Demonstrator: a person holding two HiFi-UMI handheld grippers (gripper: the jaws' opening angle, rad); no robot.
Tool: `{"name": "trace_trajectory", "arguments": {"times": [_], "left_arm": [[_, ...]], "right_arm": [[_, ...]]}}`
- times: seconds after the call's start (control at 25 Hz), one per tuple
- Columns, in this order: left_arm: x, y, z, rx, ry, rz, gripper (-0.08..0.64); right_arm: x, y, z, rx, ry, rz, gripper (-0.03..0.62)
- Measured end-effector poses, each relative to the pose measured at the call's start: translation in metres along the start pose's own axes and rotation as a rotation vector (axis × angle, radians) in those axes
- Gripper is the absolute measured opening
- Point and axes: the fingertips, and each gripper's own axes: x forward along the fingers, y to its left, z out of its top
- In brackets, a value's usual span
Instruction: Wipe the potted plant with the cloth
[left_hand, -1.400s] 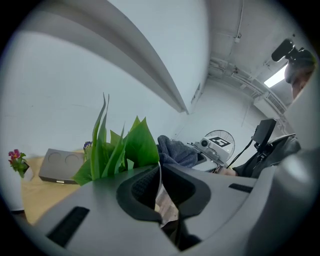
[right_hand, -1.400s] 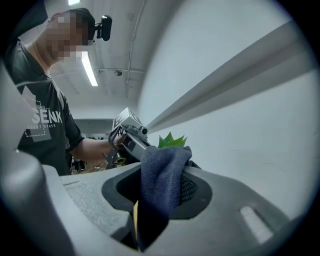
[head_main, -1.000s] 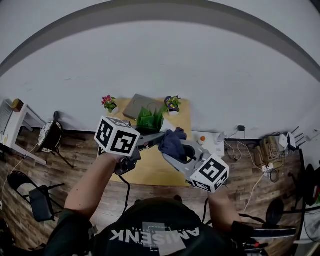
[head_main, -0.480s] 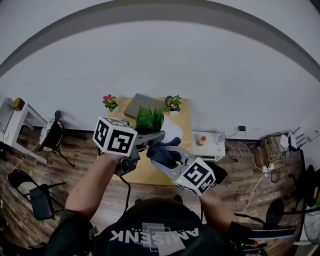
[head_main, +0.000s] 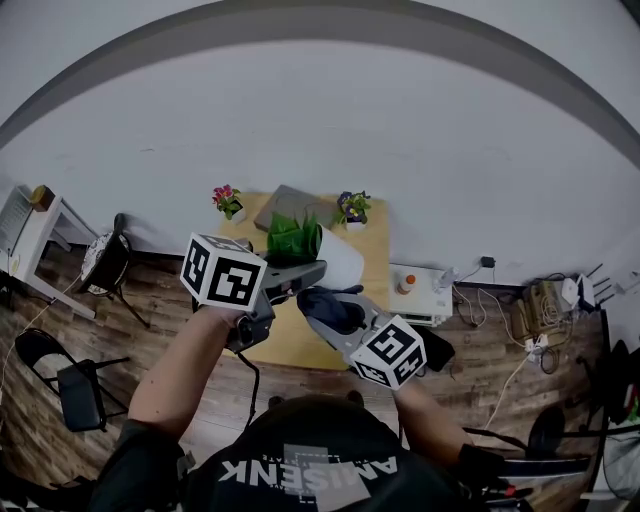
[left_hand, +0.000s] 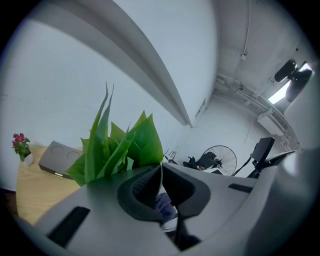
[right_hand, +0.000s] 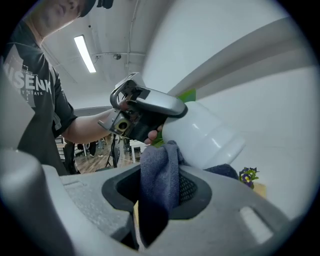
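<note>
My left gripper (head_main: 318, 269) holds the potted plant in the air above the wooden table (head_main: 285, 345), its jaws shut on the thin rim of the white pot (head_main: 341, 258). The pot is tilted, and its green leaves (head_main: 295, 236) point toward the back wall. In the left gripper view the rim (left_hand: 161, 172) runs between the pads, with the leaves (left_hand: 120, 145) just beyond. My right gripper (head_main: 326, 300) is shut on a dark blue cloth (head_main: 331, 309). In the right gripper view the cloth (right_hand: 159, 175) lies against the underside of the pot (right_hand: 202, 135).
At the table's back stand a pink flower pot (head_main: 227, 199), a purple flower pot (head_main: 351, 208) and a grey box (head_main: 283, 204). A white side cabinet (head_main: 425, 298) carrying an orange-capped bottle (head_main: 405, 284) stands to the right. A dark chair (head_main: 105, 265) is at the left.
My right gripper has moved down and left with the cloth, under the pot. The pot now shows more of its white side; the left gripper has stayed nearly in place.
</note>
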Motion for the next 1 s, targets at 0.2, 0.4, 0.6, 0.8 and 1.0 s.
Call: {"name": "trace_trajectory", "arguments": {"times": [0.2, 0.4, 0.6, 0.8, 1.0], "left_arm": [[-0.01, 0.002, 0.002, -0.008, -0.024, 0.008, 0.011], [-0.02, 0.006, 0.0, -0.018, -0.036, 0.014, 0.011], [-0.03, 0.013, -0.006, -0.027, -0.045, 0.033, 0.011], [-0.039, 0.025, -0.015, -0.006, -0.023, 0.082, 0.011], [-0.038, 0.05, -0.04, 0.055, 0.057, 0.183, 0.012]], "right_arm": [[-0.007, -0.009, -0.007, 0.037, 0.006, -0.03, 0.127], [-0.016, -0.02, -0.016, 0.062, 0.018, -0.064, 0.126], [-0.02, -0.034, -0.025, 0.091, 0.032, -0.104, 0.127], [-0.03, -0.054, -0.027, 0.139, 0.018, -0.178, 0.126], [-0.033, -0.056, -0.021, 0.141, -0.001, -0.181, 0.126]]}}
